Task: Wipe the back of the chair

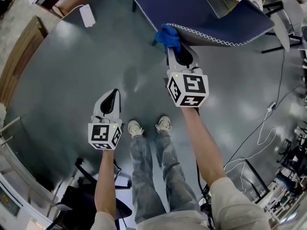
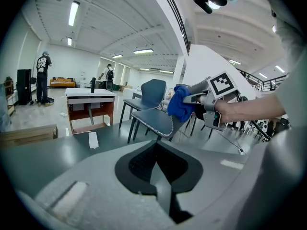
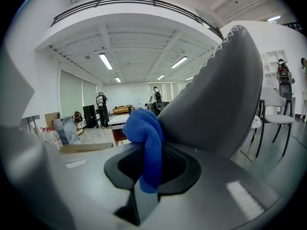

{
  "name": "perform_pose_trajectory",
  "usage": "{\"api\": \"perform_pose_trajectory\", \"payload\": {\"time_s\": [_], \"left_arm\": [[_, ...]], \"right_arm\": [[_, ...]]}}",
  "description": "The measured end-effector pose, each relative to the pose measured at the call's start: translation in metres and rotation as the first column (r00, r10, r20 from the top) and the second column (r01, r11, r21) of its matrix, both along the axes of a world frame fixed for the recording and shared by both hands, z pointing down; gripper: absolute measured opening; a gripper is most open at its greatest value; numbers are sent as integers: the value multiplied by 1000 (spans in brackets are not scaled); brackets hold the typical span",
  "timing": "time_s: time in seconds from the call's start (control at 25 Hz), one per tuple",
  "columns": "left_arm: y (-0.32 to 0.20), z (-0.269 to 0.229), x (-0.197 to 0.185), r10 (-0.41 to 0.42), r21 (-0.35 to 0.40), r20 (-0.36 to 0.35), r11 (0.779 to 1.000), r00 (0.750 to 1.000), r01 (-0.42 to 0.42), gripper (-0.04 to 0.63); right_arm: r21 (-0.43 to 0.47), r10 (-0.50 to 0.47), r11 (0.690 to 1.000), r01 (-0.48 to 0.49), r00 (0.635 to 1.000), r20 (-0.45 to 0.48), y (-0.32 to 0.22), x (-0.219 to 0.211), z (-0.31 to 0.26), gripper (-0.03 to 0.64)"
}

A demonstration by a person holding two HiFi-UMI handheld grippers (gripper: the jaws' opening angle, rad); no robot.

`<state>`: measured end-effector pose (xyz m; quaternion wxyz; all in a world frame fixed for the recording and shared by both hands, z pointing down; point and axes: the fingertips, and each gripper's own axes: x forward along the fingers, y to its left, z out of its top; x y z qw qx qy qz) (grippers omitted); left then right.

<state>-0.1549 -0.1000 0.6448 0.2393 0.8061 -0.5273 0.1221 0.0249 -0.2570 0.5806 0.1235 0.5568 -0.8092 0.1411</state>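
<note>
While R gripper [image 1: 178,56] works, L gripper [image 1: 111,97] hangs low and well apart from the chair [image 1: 206,8], jaws together, nothing between them.

R gripper: jaws clamped on blue cloth [image 1: 169,36]. Cloth bunches out past the jaw tips. In right gripper view the bunch sits against the padded chair back [image 3: 225,95], near its stitched edge. Head view agrees: cloth touching the white-stitched rim.

Step in hand, my read: wiping stroke on the back panel, likely at one end of it.

To do it well:
- Lead w/ the cloth wad, not the jaw tips, so hard plastic doesn't drag on the upholstery.
- Even, light pressure. Chair stands free on a smooth floor [image 1: 72,80] and prob. slides or tips if shoved.
- Run long passes along the panel, overlapping, then follow the stitched rim.
- Grip looks firm, but only part of the cloth is pinched; watch for it pulling loose.
- L gripper could brace the chair if it shifts.
</note>
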Motion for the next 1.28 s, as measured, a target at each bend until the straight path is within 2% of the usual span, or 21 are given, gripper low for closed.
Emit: {"api": "perform_pose_trajectory", "payload": {"time_s": [0.44, 0.96, 1.28], "left_arm": [[-8, -2, 2, -6, 9, -4, 1000, 1000, 6, 2], [-11, -2, 8, -6, 4, 3, 1000, 1000, 6, 2], [-9, -8, 19, 7, 10, 4, 1000, 1000, -7, 2]], "right_arm": [[-120, 41, 992, -42, 999, -15, -2, 19, 57, 66], [-246, 25, 969, -37, 998, -52, -2, 26, 112, 66], [-204, -41, 979, 29, 998, -51, 19, 19, 94, 66]]}}
